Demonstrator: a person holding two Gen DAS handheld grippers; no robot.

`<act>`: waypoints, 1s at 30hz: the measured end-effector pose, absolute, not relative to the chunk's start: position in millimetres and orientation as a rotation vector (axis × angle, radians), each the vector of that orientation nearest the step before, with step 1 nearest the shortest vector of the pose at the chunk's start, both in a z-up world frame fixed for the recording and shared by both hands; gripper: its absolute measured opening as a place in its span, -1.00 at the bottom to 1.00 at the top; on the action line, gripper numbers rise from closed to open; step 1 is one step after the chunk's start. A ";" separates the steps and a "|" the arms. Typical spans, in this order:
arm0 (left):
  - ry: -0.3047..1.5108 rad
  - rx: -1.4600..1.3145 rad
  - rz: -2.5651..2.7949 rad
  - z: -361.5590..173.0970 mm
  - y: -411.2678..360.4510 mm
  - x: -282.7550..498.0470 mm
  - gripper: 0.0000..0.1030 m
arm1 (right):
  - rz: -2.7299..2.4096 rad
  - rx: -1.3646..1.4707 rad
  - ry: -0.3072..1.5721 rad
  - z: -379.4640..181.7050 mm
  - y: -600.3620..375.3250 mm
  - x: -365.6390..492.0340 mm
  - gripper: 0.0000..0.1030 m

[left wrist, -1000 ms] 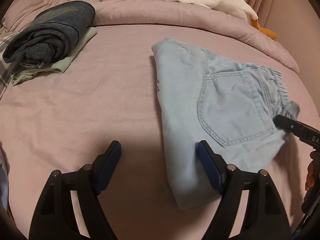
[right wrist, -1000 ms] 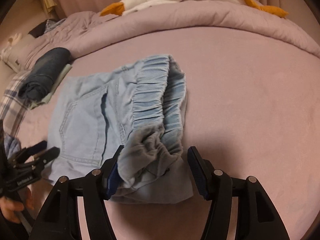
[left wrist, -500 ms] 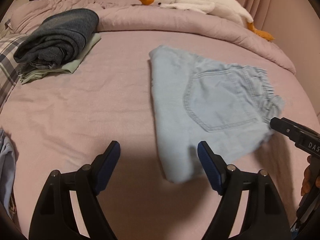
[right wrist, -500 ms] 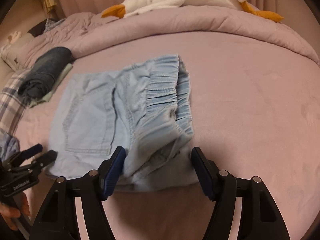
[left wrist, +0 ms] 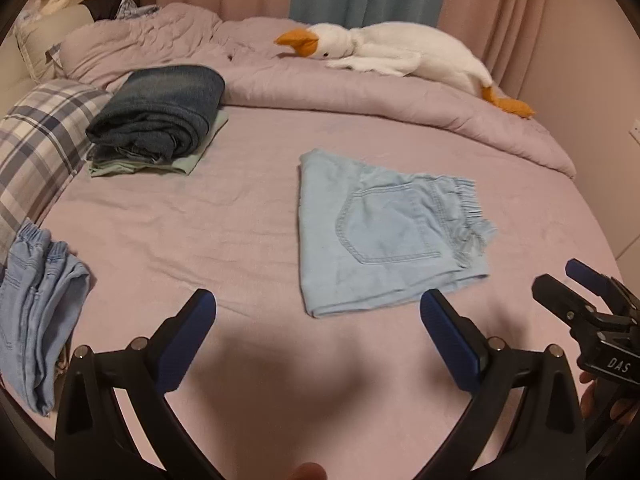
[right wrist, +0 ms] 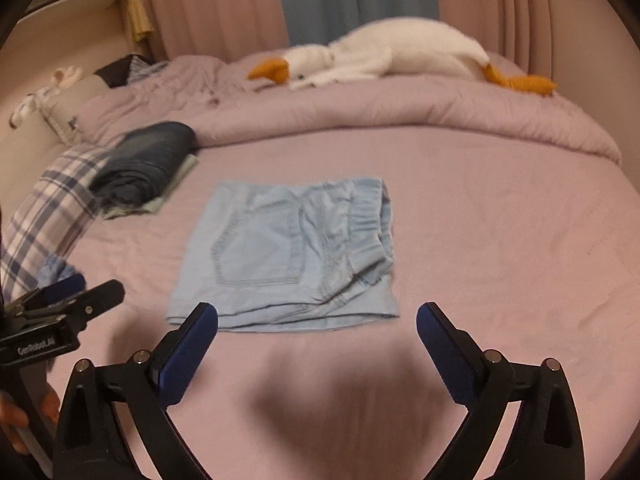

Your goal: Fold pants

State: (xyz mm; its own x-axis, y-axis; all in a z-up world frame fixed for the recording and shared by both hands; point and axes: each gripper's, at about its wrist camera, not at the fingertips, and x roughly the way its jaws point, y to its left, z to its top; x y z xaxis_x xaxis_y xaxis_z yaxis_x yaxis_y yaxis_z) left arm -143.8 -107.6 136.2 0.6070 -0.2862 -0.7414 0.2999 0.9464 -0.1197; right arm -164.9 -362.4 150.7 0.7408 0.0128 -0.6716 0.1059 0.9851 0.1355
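Note:
The light blue denim pants [left wrist: 376, 232] lie folded into a flat rectangle on the pink bed, back pocket up; they also show in the right wrist view [right wrist: 288, 256]. My left gripper [left wrist: 318, 316] is open and empty, hovering just short of the fold's near edge. My right gripper [right wrist: 318, 324] is open and empty, hovering just short of the near edge too. The right gripper shows at the lower right of the left wrist view [left wrist: 576, 284], and the left gripper shows at the lower left of the right wrist view [right wrist: 76, 296].
A stack of folded dark jeans [left wrist: 160, 112] on a pale green garment lies at the far left. More light denim pants [left wrist: 36, 300] lie at the bed's left edge by a plaid pillow [left wrist: 36, 148]. A plush goose [left wrist: 400, 56] rests on the bunched duvet behind.
Both grippers have pulled back and up from the pants. The right gripper, which straddled the waistband, now stands clear, and the fold lies flat on the bed.

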 end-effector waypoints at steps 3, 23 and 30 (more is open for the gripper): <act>0.832 0.026 -0.333 148.3 -106.5 -160.5 0.99 | -0.057 0.149 0.714 163.5 -356.5 -177.3 0.96; 0.804 0.067 -0.306 156.3 -108.4 -191.1 0.99 | -0.041 0.139 0.675 178.4 -334.8 -214.1 0.97; 0.800 0.071 -0.314 157.9 -111.0 -193.9 0.99 | -0.038 0.132 0.667 179.2 -331.8 -215.4 0.97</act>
